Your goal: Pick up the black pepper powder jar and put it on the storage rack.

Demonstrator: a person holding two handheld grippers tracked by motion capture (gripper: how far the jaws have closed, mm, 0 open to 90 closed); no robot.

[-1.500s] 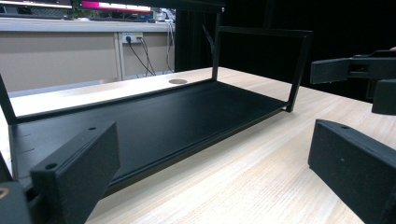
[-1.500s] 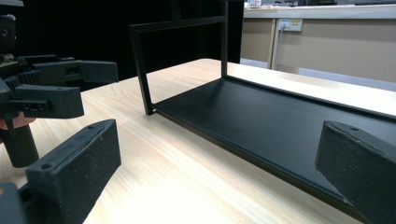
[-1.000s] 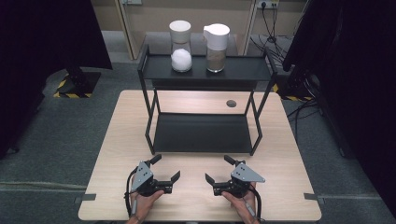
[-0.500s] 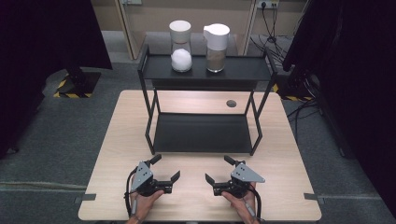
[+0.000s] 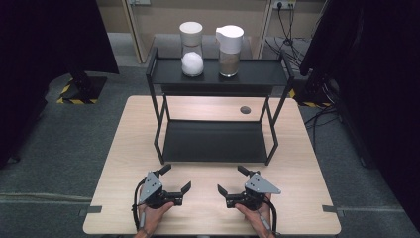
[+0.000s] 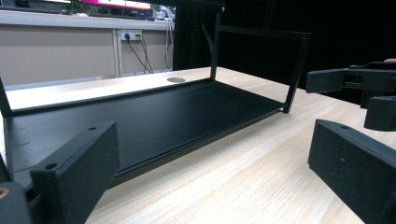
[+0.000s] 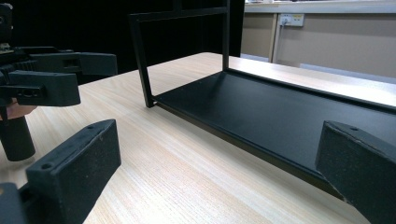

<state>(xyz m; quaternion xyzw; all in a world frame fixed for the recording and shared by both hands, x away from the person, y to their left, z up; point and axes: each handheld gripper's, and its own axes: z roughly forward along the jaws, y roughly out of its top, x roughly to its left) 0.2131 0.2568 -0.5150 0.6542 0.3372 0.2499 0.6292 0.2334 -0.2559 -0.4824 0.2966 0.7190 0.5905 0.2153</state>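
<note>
A black two-level metal shelf rack (image 5: 218, 141) stands on the light wooden table (image 5: 124, 144). On its top level sit a glass jar of white powder with a white lid (image 5: 191, 48) and a glass jar of brown powder with a white lid (image 5: 229, 49). My left gripper (image 5: 175, 178) rests low at the table's front left, open and empty. My right gripper (image 5: 232, 181) mirrors it at the front right, open and empty. Both sets of jaws point inward and toward the rack's lower shelf (image 6: 154, 116), which also lies ahead in the right gripper view (image 7: 289, 112).
A round cable hole (image 5: 245, 110) sits in the table behind the rack. Black curtains hang at both sides, and a wall with power sockets (image 5: 280, 5) stands at the back. The other gripper (image 7: 51, 79) shows at the left of the right gripper view.
</note>
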